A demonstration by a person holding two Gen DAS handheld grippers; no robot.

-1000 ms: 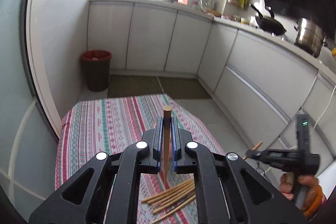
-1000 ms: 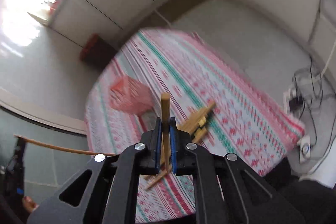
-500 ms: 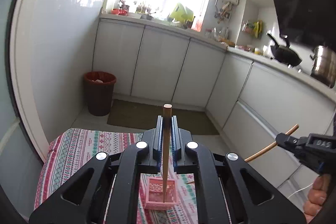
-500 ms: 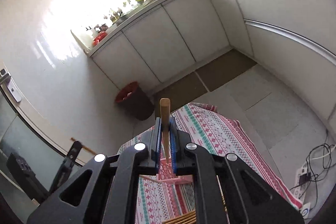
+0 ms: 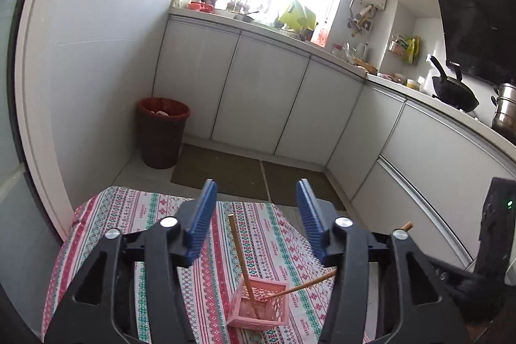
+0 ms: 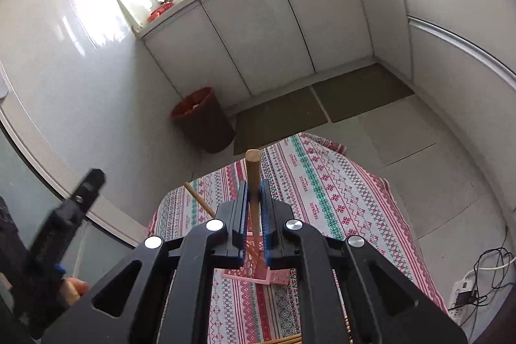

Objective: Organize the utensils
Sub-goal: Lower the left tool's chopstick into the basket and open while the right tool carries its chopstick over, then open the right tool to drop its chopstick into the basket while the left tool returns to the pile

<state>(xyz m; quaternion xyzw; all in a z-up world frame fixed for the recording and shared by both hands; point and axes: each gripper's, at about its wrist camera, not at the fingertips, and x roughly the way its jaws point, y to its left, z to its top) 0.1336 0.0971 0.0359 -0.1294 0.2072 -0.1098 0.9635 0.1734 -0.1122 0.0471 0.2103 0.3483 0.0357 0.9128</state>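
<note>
Opening: left tool (image 5: 256, 216), its jaws spreading with nothing between them; its chopstick (image 5: 241, 260) now stands in the pink basket (image 5: 258, 307) just below.
Right tool (image 6: 253, 215): squeezed tight on a second chopstick (image 6: 253, 182).
Stick's long way: up and down, tip aimed into the basket under it.
Nearer hand: right, I think.
Basket: on the striped desk (image 5: 129, 215).

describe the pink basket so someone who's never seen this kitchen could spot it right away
Find the low table under the striped red, green and white cloth on the kitchen floor. Near its front edge stands a small pink basket with lattice sides. It is the only container on the cloth, and a wooden chopstick leans upright inside it.
</note>
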